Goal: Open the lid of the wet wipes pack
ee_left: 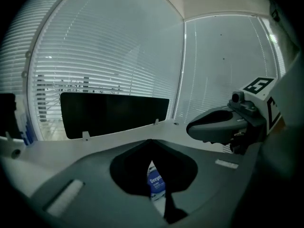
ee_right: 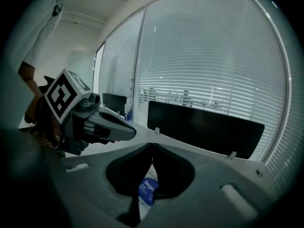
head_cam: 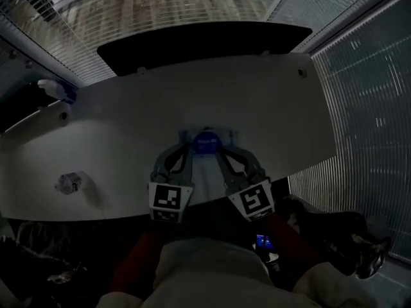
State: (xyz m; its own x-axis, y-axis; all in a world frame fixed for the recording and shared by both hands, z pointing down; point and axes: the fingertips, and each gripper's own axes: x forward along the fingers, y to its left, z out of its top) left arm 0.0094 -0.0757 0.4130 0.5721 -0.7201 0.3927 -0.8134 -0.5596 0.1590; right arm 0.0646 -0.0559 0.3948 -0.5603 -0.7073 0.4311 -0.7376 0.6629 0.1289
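Note:
The wet wipes pack [head_cam: 207, 172] is white with a blue round lid [head_cam: 207, 143] and lies flat near the table's front edge. My left gripper [head_cam: 187, 147] and right gripper [head_cam: 224, 147] flank the lid, tips close beside it. In the left gripper view the jaws of the left gripper [ee_left: 151, 141] meet at their tips, and the pack's blue label [ee_left: 156, 186] shows through the gap below. The right gripper [ee_right: 152, 146] is shut the same way, over the pack [ee_right: 148, 192]. Whether either tip touches the lid is unclear in the dim light.
The white table [head_cam: 128, 140] has a black panel [head_cam: 205, 43] along its far edge. A blue and white bottle [head_cam: 58, 90] stands at far left, and a small clear object [head_cam: 69, 183] lies front left. Slatted blinds [head_cam: 366, 108] run along the right.

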